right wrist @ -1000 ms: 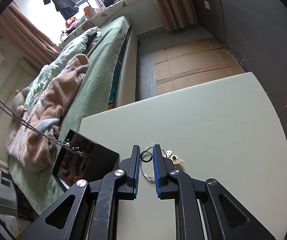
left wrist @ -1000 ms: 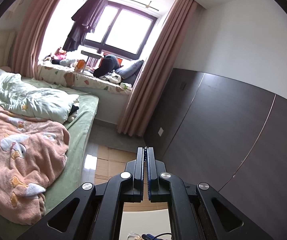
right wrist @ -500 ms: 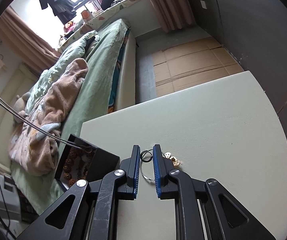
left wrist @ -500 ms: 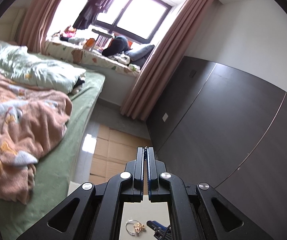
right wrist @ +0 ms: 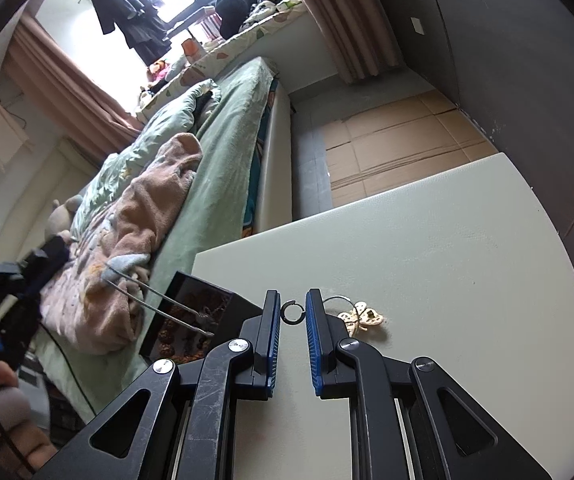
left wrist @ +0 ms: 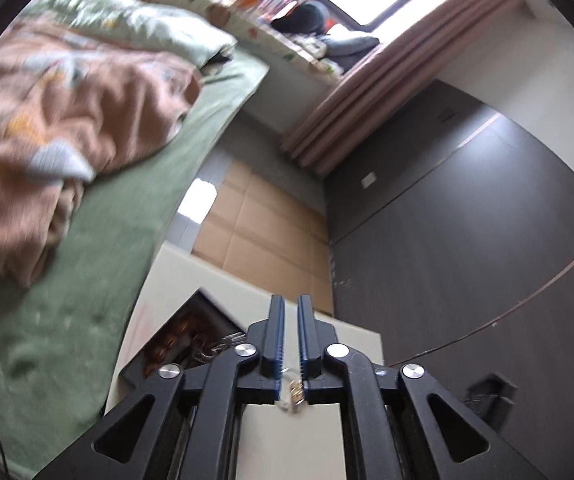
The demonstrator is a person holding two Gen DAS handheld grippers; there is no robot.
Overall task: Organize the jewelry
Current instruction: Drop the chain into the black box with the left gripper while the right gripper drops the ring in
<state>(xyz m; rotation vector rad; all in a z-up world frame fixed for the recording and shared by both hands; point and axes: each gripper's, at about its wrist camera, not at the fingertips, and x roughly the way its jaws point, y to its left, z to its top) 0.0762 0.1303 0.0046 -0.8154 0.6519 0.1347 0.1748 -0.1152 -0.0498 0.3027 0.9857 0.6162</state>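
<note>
Behind our table (right wrist: 447, 240) lies a bedroom: a bed (right wrist: 227, 128) with green sheets and a pink blanket (right wrist: 135, 240) on the left, cardboard sheets (right wrist: 399, 144) on the floor, pink curtains (right wrist: 351, 20) by a bright window and a dark panelled wall (left wrist: 467, 240) to the right

We hold the left gripper (left wrist: 291, 328) low over the near part of the pale table. Its jaws have just been opening and now stand a narrow gap apart, with nothing between the pads. Through that gap, blurred, we see a thin wire ring and a small gold charm (left wrist: 295, 390) lying on the table behind the pads. Left of this gripper sits a black box (left wrist: 191, 336), open at the top, with brown beads and a silver chain inside

From the right wrist view, the chain (right wrist: 159, 300) runs slantwise from the upper left down into the box (right wrist: 203, 316), its lower end resting among the beads; what holds its upper end we cannot tell. At the far left edge we see a dark device and part of a hand (right wrist: 3, 408)

Our right gripper (right wrist: 290, 312) hovers just over the table beside the box. Its jaws are nearly closed, yet a clear gap remains, and they grasp nothing. A small dark ring (right wrist: 292, 313) lies on the table in line with that gap, just past the fingertips. Right of it lie a thin wire hoop (right wrist: 337, 300) and a gold butterfly charm (right wrist: 361, 318), touching each other
</note>
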